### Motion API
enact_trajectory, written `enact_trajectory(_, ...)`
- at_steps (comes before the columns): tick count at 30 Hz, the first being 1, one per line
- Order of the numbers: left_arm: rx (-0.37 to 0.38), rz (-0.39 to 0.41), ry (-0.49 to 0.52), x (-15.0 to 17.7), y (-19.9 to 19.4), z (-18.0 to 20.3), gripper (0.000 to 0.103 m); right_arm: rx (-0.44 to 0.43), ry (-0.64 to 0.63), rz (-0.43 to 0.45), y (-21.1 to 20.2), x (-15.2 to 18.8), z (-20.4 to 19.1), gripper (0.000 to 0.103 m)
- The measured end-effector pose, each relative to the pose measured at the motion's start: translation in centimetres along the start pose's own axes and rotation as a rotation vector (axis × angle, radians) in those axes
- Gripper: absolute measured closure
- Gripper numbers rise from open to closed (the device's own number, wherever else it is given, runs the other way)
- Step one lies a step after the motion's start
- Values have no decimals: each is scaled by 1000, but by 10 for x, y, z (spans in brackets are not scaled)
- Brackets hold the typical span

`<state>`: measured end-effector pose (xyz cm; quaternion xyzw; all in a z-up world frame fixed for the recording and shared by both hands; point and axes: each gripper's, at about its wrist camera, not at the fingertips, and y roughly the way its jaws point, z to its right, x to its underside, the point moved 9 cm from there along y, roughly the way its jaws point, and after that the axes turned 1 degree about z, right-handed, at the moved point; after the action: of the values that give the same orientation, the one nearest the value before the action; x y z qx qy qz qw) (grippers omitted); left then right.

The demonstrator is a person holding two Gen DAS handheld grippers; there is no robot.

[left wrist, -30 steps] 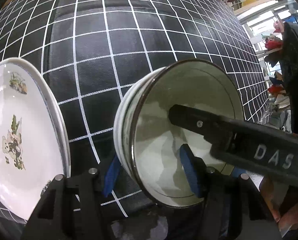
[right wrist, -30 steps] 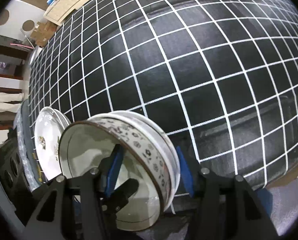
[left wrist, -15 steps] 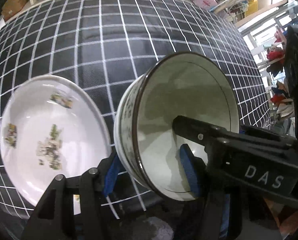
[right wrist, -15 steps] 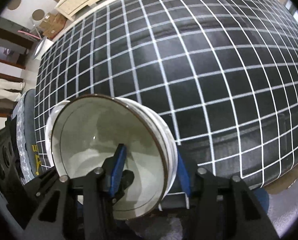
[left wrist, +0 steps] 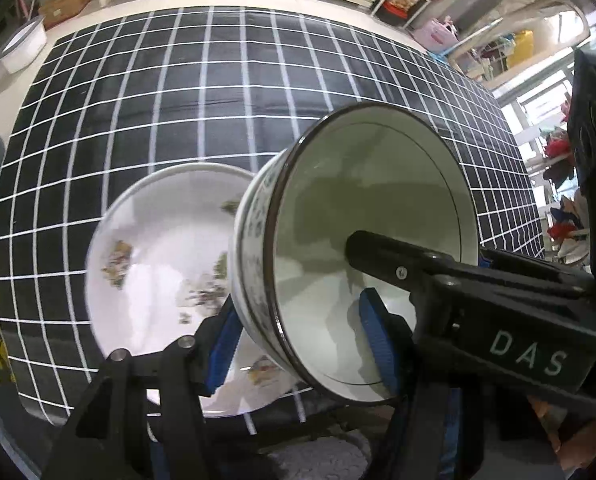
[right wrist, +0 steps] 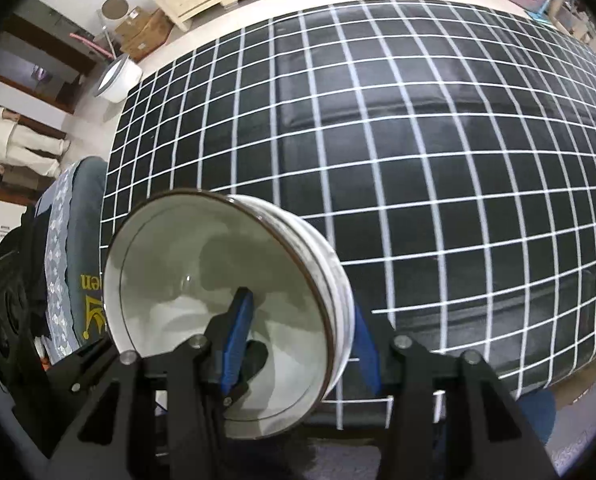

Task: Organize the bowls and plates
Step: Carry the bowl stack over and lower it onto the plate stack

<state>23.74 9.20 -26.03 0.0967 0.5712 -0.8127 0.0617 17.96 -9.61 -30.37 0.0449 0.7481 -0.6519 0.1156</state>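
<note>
Both grippers hold the same stack of bowls by its rim, lifted and tipped on its side. My left gripper is shut on the near rim of the bowls; the top bowl is white inside with a dark rim. My right gripper is shut on the opposite rim of the bowls, with one finger inside. A white plate with small printed pictures lies on the table below and left of the bowls. In the right wrist view the plate is hidden behind the bowls.
The table wears a black cloth with a white grid. A grey chair with a patterned cover stands at its left edge. A white basin sits on the floor beyond, and shelves with clutter stand at the far right.
Both grippers have lifted the bowls higher and pulled back, so more table shows. The plate, earlier at the left edge, now sits under and left of the bowls.
</note>
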Motion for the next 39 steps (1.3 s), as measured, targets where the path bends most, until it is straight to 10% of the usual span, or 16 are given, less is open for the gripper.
enact_trajectory(39,-46,-1,-24,8,13,-43,49,-13,-15,-36,47,-5,-31,50)
